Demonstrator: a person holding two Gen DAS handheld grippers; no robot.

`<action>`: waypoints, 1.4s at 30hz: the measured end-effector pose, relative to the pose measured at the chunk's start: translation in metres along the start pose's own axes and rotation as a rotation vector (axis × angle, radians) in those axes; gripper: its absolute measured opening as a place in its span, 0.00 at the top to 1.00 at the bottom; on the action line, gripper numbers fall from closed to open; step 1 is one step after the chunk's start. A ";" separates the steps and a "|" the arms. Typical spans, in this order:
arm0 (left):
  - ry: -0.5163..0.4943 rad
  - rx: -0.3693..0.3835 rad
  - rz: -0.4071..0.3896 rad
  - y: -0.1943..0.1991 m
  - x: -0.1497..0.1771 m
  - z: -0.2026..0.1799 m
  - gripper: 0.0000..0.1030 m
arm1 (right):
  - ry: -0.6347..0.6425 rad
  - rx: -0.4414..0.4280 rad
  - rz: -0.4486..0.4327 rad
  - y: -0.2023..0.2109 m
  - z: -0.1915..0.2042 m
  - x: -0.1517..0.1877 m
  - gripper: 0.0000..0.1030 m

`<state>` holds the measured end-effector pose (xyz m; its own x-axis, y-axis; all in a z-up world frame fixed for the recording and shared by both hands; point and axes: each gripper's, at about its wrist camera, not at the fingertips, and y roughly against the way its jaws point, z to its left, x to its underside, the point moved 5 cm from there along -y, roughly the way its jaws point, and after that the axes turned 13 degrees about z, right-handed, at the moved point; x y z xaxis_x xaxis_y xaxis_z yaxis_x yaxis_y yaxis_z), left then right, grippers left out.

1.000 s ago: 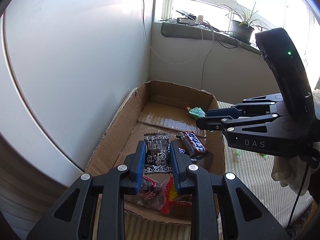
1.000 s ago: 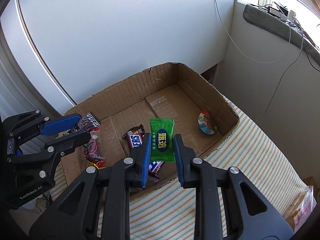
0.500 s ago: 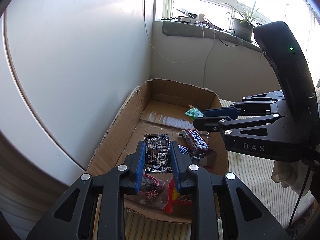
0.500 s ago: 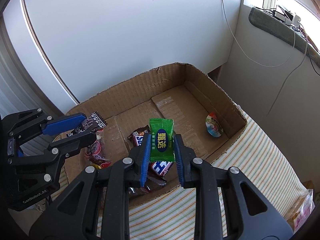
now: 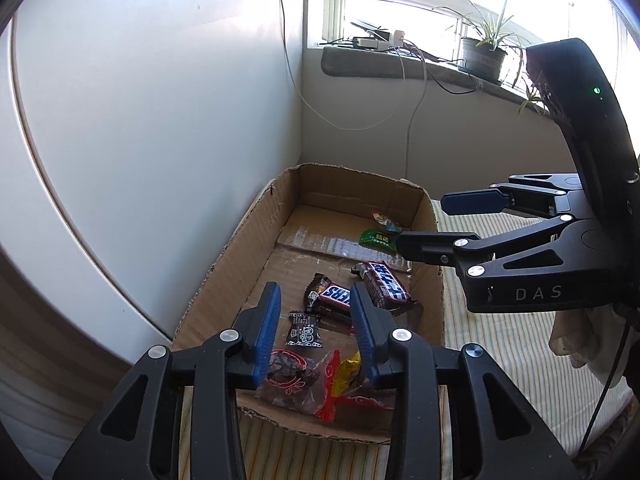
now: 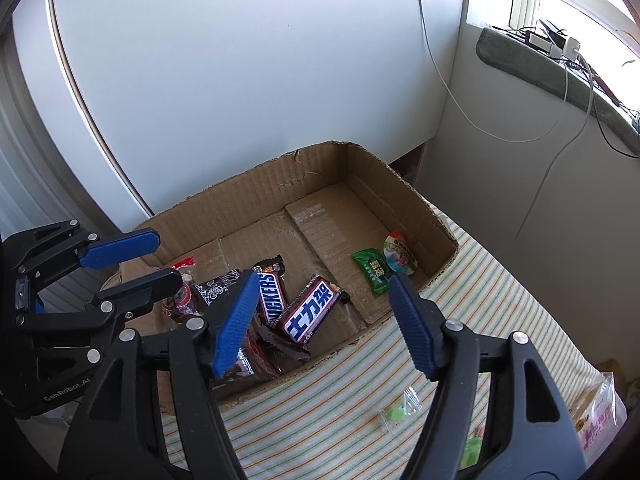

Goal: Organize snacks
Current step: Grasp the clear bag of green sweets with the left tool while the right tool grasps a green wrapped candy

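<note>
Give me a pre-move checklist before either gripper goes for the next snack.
1. Left gripper empty, jaws opening: ok.
2. Right gripper empty, jaws opening: ok.
3. Black packet down in the cardboard box: ok.
4. Green packet on the box floor beside the round colourful snack: ok.
5. Snacks still outside the box: not ok; a small clear packet lies on the striped cloth.
6. Pink bag at the frame edge, contents: cannot tell.

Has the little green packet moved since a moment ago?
Yes. The green packet has dropped from between the right gripper's fingers, whose jaws are opening, onto the cardboard box floor beside the egg-shaped sweet.
</note>
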<state>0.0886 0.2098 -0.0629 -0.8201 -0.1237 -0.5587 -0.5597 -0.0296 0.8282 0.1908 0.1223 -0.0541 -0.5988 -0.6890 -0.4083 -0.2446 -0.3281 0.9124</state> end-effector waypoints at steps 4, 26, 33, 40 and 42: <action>-0.010 0.010 -0.012 0.007 0.001 -0.011 0.59 | -0.013 0.014 -0.013 0.011 -0.012 0.009 0.26; -0.178 0.156 0.067 -0.042 0.013 -0.154 0.59 | -0.201 0.055 0.078 0.019 -0.137 0.125 0.23; -0.150 0.145 0.120 -0.078 0.009 -0.160 0.59 | -0.178 0.050 0.136 -0.002 -0.129 0.156 0.24; -0.112 0.151 0.155 -0.102 0.004 -0.157 0.59 | -0.187 0.044 0.166 -0.021 -0.127 0.162 0.37; -0.121 0.150 0.160 -0.106 0.003 -0.159 0.60 | -0.181 0.055 0.166 -0.022 -0.126 0.159 0.38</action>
<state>0.1648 0.0549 -0.1453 -0.9031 0.0051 -0.4295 -0.4252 0.1297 0.8957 0.1967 -0.0614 -0.1431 -0.7598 -0.6020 -0.2455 -0.1696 -0.1810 0.9687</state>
